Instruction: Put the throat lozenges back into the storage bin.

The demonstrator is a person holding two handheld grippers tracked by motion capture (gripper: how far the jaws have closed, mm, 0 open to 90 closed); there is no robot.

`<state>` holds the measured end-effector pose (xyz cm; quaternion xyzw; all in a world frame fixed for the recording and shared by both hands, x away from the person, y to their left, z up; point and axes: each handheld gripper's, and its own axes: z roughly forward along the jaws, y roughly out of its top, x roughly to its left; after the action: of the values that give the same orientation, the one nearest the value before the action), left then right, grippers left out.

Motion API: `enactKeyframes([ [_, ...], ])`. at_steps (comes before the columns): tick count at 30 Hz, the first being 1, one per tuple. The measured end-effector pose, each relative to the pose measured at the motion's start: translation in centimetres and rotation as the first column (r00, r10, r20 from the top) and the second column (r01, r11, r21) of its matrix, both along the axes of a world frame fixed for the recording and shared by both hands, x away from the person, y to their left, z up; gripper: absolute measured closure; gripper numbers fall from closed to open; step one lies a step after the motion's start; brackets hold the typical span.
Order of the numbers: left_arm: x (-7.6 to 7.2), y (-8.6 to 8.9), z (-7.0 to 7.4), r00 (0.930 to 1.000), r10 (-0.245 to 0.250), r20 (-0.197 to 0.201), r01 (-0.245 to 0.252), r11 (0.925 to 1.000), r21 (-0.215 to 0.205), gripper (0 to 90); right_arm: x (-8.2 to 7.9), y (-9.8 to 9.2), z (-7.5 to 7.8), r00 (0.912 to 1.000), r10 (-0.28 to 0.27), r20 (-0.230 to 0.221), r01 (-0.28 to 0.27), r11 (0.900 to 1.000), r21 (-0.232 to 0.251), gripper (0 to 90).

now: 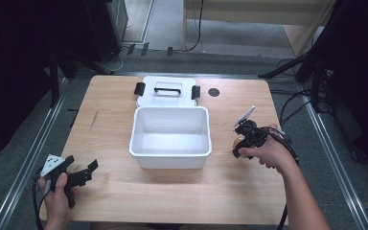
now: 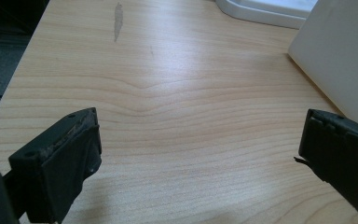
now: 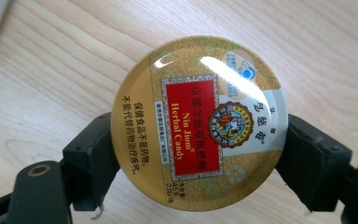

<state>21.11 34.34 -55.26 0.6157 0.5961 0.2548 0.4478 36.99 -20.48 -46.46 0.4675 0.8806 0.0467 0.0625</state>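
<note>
Candy tin (image 3: 200,122), round and gold with a red label, is sitting clamped between the two black jaws of the right gripper (image 3: 198,161), which are pressing on its opposite edges above the wooden table (image 3: 335,51). In the high view the right gripper (image 1: 247,135) is hanging over the right part of the table, just right of the open white box (image 1: 170,138), with the tin (image 1: 238,142) peeking out as a small yellow spot under the hand. The box's lid (image 1: 166,91), with its black handle, is lying flat just beyond the box. The left gripper (image 1: 79,175) is resting at the near left corner, its jaws standing wide apart and grasping nothing over bare wood.
</note>
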Motion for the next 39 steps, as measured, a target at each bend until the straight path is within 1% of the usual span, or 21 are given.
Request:
enactKeyframes([
  [4,0.0,0.0,0.0,1.0,0.001,0.0,-0.001,1.0,-0.002,0.0,0.0,0.4,0.9,0.9983,0.058,0.01,-0.058,0.998,0.004,20.4],
  [7,0.0,0.0,0.0,1.0,0.0,0.0,0.0,1.0,-0.002,0.0,0.0,0.6,1.3,0.9976,0.068,0.011,-0.068,0.998,0.006,20.4],
  [8,0.0,0.0,0.0,1.0,0.0,0.0,0.0,1.0,-0.002,0.0,0.0,0.8,1.8,0.9951,0.096,0.023,-0.096,0.995,0.009,20.4],
  [9,0.0,0.0,0.0,1.0,0.0,0.0,0.0,1.0,-0.002,0.0,0.0,0.8,1.8,0.9951,0.096,0.023,-0.096,0.995,0.009,20.4],
  [10,0.0,0.0,0.0,1.0,0.0,0.0,0.0,1.0,-0.002,0.0,0.1,1.0,2.2,0.9922,0.12,0.032,-0.121,0.993,0.011,20.4],
  [12,0.0,0.0,0.0,1.0,0.0,0.0,0.0,1.0,-0.002,0.0,0.1,1.1,2.6,0.9905,0.132,0.036,-0.133,0.991,0.017,20.4],
  [14,0.0,0.0,0.0,1.0,0.0,0.0,0.0,1.0,-0.003,0.0,0.1,1.4,3.1,0.9864,0.157,0.047,-0.158,0.987,0.021,20.4],
  [19,0.0,0.0,0.0,1.0,-0.001,-0.001,0.001,1.0,-0.002,0.0,0.2,2.0,4.1,0.9761,0.21,0.055,-0.212,0.977,0.023,20.4],
  [21,0.0,0.0,0.0,1.0,-0.001,-0.001,0.001,1.0,-0.002,0.0,0.2,2.3,4.5,0.974,0.221,0.051,-0.222,0.975,0.024,20.5],
  [22,0.0,0.0,0.0,1.0,-0.001,-0.001,0.001,1.0,-0.002,0.0,0.3,2.5,4.8,0.9705,0.235,0.055,-0.236,0.971,0.023,20.5],
  [25,0.0,0.0,0.0,1.0,-0.002,-0.001,0.002,1.0,-0.003,0.0,0.3,3.0,5.4,0.9655,0.254,0.057,-0.256,0.967,0.022,20.5],
  [27,0.0,0.0,0.0,1.0,-0.002,0.0,0.002,1.0,-0.004,0.0,0.4,3.3,5.8,0.9647,0.257,0.055,-0.259,0.966,0.022,20.5],
  [28,0.0,0.0,0.0,1.0,-0.003,-0.001,0.003,1.0,-0.004,0.0,0.5,3.5,6.1,0.9606,0.271,0.059,-0.273,0.962,0.022,20.5],
  [29,0.0,0.0,0.0,1.0,-0.003,-0.001,0.003,1.0,-0.004,0.0,0.5,3.5,6.1,0.9606,0.271,0.059,-0.273,0.962,0.022,20.5],
  [30,0.0,0.1,0.0,1.0,-0.003,-0.002,0.003,1.0,-0.005,0.0,0.7,3.8,6.6,0.9582,0.279,0.063,-0.281,0.96,0.017,20.5],
  [32,0.0,0.1,0.0,1.0,-0.004,-0.001,0.004,1.0,-0.004,0.0,0.7,4.1,7.0,0.9553,0.287,0.07,-0.289,0.957,0.017,20.5],
  [33,0.0,0.1,0.0,1.0,-0.004,-0.001,0.004,1.0,-0.004,0.0,0.8,4.3,7.2,0.9523,0.297,0.07,-0.299,0.954,0.014,20.5],
  [35,0.0,0.1,0.0,1.0,-0.003,-0.002,0.003,1.0,-0.005,0.0,0.8,4.5,7.5,0.9513,0.3,0.071,-0.302,0.953,0.015,20.5],
  [36,0.0,0.1,0.0,1.0,-0.003,-0.002,0.003,1.0,-0.006,0.0,0.9,4.9,7.9,0.947,0.312,0.076,-0.314,0.949,0.011,20.5],
  [37,0.0,0.1,0.0,1.0,-0.003,-0.002,0.003,1.0,-0.006,0.0,0.9,5.0,8.0,0.9474,0.311,0.076,-0.312,0.95,0.008,20.5],
  [39,0.0,0.1,0.0,1.0,-0.003,-0.002,0.003,1.0,-0.006,0.0,0.9,5.3,8.3,0.9444,0.32,0.077,-0.321,0.947,0.008,20.4],
])
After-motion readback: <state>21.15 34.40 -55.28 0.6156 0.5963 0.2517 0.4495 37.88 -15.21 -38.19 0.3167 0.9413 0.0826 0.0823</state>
